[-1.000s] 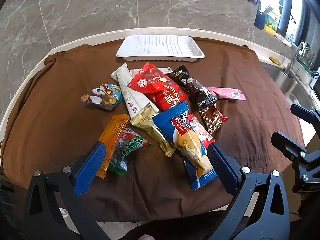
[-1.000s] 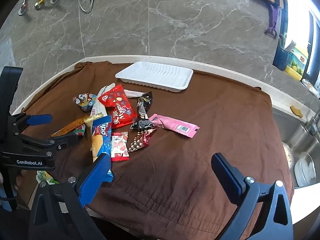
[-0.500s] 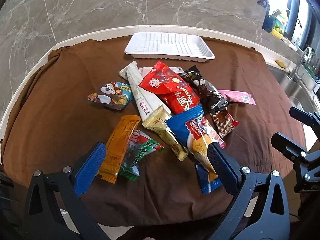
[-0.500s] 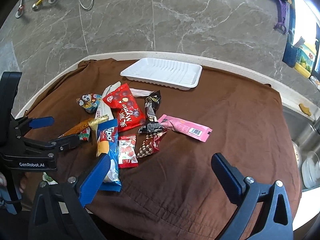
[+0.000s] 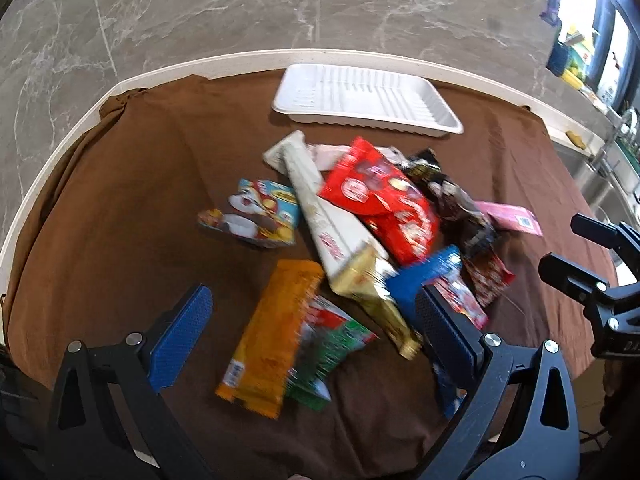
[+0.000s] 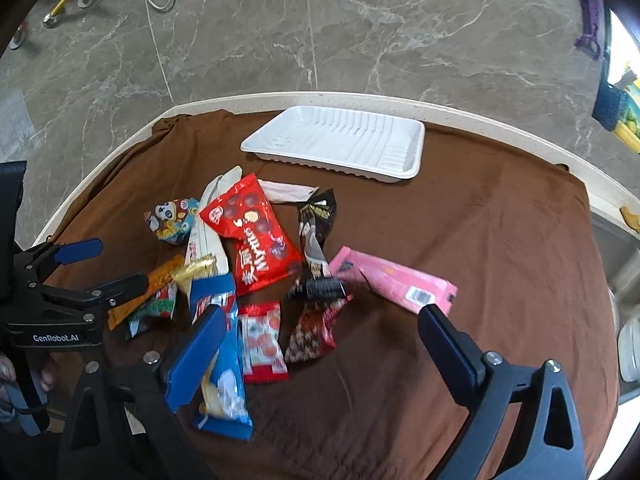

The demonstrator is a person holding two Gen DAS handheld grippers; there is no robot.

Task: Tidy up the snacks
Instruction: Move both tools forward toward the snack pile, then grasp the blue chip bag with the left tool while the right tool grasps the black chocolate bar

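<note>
Approach step: nothing's in the tray (image 6: 416, 148) yet. Your left gripper (image 5: 312, 316) is spread, empty; right gripper (image 6: 320, 332) closing, nothing between jaws. Next: pick 1 packet, e.g. the pink packet (image 6: 394, 278).

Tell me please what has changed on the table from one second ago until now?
Both hand-held grippers came nearer to the snack pile, which now looks larger in both views. The left hand-held gripper is open over the orange packet. The right hand-held gripper is starting to close, with the small red packet between its fingers, not yet pressed. Nothing was taken or released. The snacks and the white tray stayed in place.
</note>
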